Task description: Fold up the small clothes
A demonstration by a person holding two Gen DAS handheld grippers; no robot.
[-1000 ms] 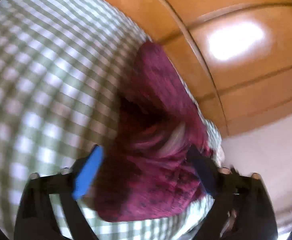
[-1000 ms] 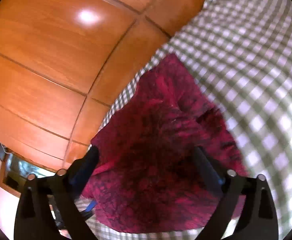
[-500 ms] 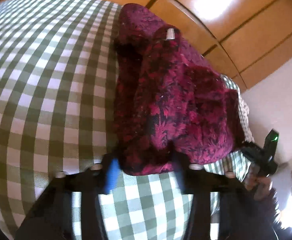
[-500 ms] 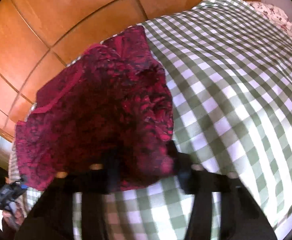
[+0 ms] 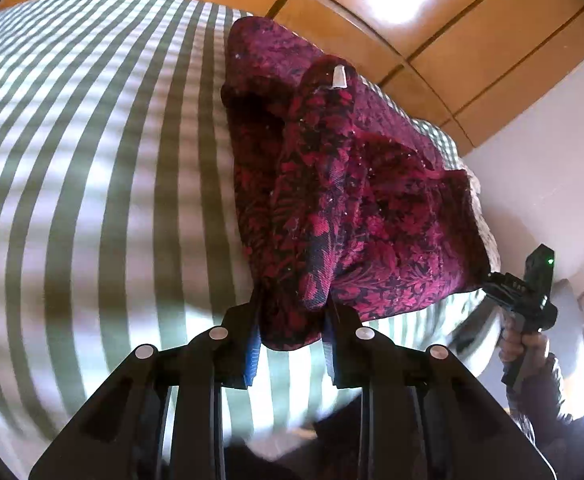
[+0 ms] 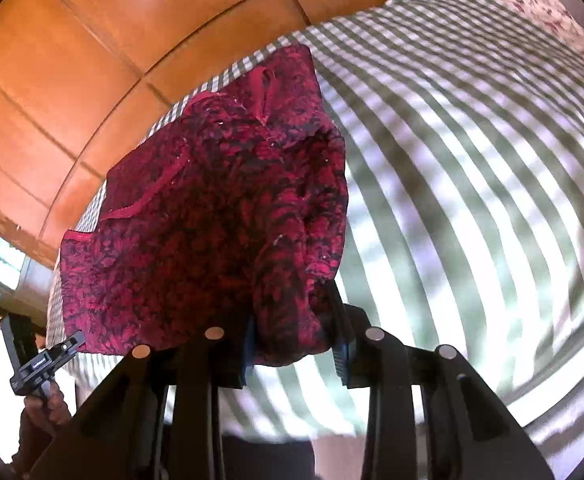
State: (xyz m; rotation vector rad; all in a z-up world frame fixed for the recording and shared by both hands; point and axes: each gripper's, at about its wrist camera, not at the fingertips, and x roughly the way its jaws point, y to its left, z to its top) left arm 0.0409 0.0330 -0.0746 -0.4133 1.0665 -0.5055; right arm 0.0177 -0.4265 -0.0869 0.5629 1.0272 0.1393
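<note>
A crimson-and-black leaf-patterned fabric garment (image 5: 344,200) is seen lying bunched on a green-and-white checked bed cover (image 5: 92,184), near the cover's far edge by the glossy orange wooden panelling (image 5: 432,20). A near corner fold of the garment is clamped by the left gripper (image 5: 292,332); its black fingers (image 5: 248,344) are closing, with the cloth pinched between the blue pads. A small white tag (image 5: 339,77) is visible on the upper fold.

In the right wrist view, another bunched edge of the same garment (image 6: 212,220) is grasped by the right gripper (image 6: 292,344); its fingers (image 6: 342,344) are likewise closing, with cloth between them. A plain crimson trim strip (image 6: 144,204) is seen running across the garment's surface. The checked cover is motion-blurred into stripes in both views.

In the left wrist view the right gripper (image 5: 524,300) is seen at the far right, held in a hand (image 5: 524,348), just beside the garment's edge. In the right wrist view the left gripper (image 6: 40,360) is seen at the lower left, also hand-held; its fingers are hidden there.
</note>
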